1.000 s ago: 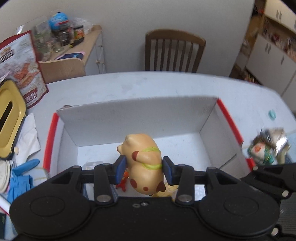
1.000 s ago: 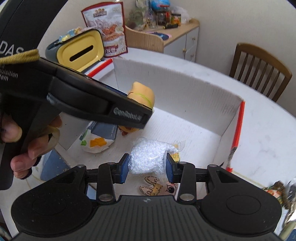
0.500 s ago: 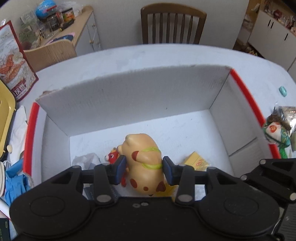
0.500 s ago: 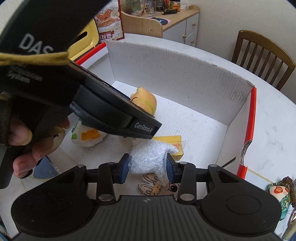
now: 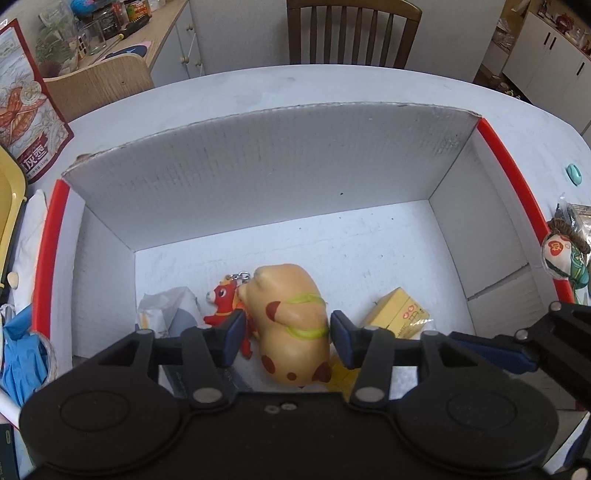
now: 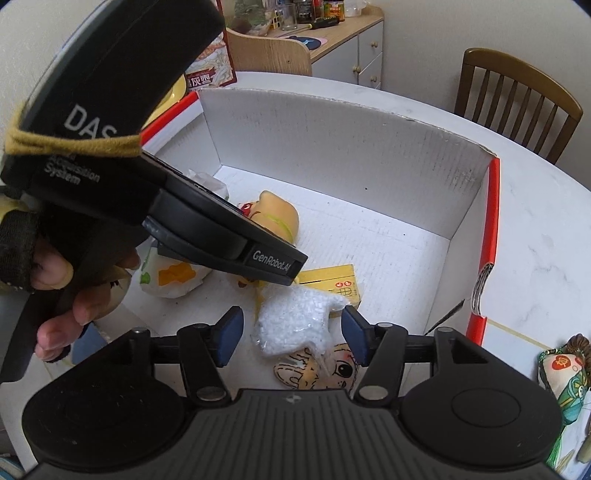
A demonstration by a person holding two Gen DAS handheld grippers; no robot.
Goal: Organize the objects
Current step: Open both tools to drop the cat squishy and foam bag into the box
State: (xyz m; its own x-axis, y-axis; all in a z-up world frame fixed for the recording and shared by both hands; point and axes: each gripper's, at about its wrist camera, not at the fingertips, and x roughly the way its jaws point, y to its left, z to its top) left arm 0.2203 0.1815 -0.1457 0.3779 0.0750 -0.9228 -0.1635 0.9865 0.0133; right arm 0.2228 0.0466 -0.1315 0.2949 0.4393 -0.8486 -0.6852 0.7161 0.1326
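A white cardboard box [image 5: 277,177] with red edges lies open on the table. The tan spotted animal toy [image 5: 291,325] rests on the box floor between my left gripper's [image 5: 288,334] blue pads, which stand slightly apart from it, open. In the right wrist view a clear bag of white pellets [image 6: 295,325] lies on the floor of the same box [image 6: 351,147]. My right gripper [image 6: 291,336] is open around the bag with gaps on both sides. There the left gripper's black body [image 6: 184,218], held by a hand, covers part of the toy [image 6: 277,214].
Inside the box lie a red keychain figure [image 5: 221,299], a yellow packet [image 5: 400,314], a white wrapper [image 6: 173,277] and a flat cartoon charm [image 6: 317,369]. Outside it are a blue glove [image 5: 22,350], a red snack bag [image 5: 29,122], an embroidered sachet [image 5: 565,254] and a chair [image 5: 351,33].
Both grippers have gone down into the box. Their jaws have widened, letting go of the toy and the pellet bag, which now rest on the floor.
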